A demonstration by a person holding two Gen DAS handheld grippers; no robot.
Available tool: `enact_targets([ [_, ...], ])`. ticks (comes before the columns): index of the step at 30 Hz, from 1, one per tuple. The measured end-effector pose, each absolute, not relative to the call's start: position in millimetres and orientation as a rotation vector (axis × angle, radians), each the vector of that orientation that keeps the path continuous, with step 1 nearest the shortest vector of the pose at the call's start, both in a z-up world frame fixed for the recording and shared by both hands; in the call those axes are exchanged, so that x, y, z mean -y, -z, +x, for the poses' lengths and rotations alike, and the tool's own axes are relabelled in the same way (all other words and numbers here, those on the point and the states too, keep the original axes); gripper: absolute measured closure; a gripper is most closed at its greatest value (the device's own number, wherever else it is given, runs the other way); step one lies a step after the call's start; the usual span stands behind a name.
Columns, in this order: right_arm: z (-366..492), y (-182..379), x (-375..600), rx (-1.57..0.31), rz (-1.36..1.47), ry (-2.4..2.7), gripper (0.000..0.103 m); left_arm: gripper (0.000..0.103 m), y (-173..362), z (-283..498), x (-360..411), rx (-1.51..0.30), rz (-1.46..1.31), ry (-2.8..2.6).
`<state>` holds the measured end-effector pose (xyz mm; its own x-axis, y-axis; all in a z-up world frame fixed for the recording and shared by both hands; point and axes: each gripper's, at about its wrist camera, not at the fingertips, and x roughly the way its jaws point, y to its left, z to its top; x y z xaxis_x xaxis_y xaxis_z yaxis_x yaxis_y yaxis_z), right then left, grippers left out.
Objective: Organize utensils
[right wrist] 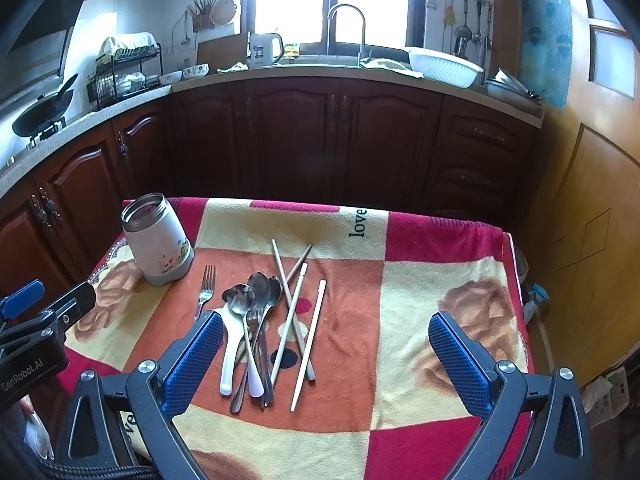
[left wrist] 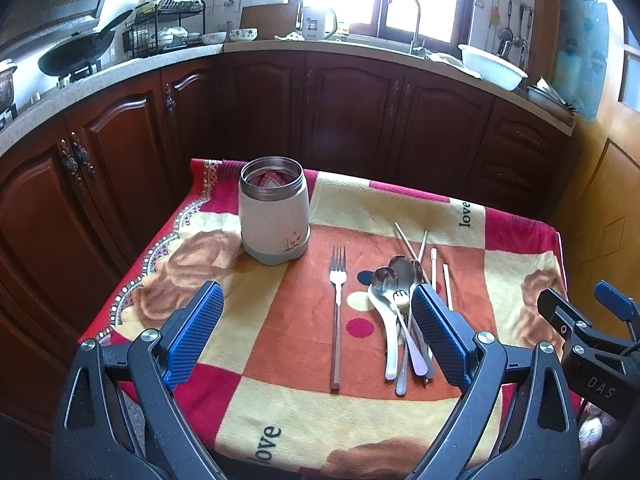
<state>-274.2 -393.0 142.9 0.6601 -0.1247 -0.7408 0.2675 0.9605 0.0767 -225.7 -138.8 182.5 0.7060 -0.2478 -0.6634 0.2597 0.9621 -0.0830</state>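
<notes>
A white steel-rimmed jar stands upright on the patterned cloth, also in the right wrist view. A lone fork lies to its right; its head shows in the right wrist view. A pile of spoons lies beyond it, also in the right wrist view, with several pale chopsticks beside it. My left gripper is open and empty above the near cloth, the fork between its fingers. My right gripper is open and empty, just right of the pile.
The small table's cloth ends at edges on all sides. Dark wooden cabinets and a counter with sink, basin and dish rack stand behind. A wooden door is at the right.
</notes>
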Motion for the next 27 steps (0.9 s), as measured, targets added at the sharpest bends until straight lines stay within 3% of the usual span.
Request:
enact_targets([
  [27, -238.1, -105.4, 396.2, -0.913, 0.213, 0.193, 0.001, 0.007, -145.1, -182.1, 124.4, -0.847, -0.071, 0.268],
])
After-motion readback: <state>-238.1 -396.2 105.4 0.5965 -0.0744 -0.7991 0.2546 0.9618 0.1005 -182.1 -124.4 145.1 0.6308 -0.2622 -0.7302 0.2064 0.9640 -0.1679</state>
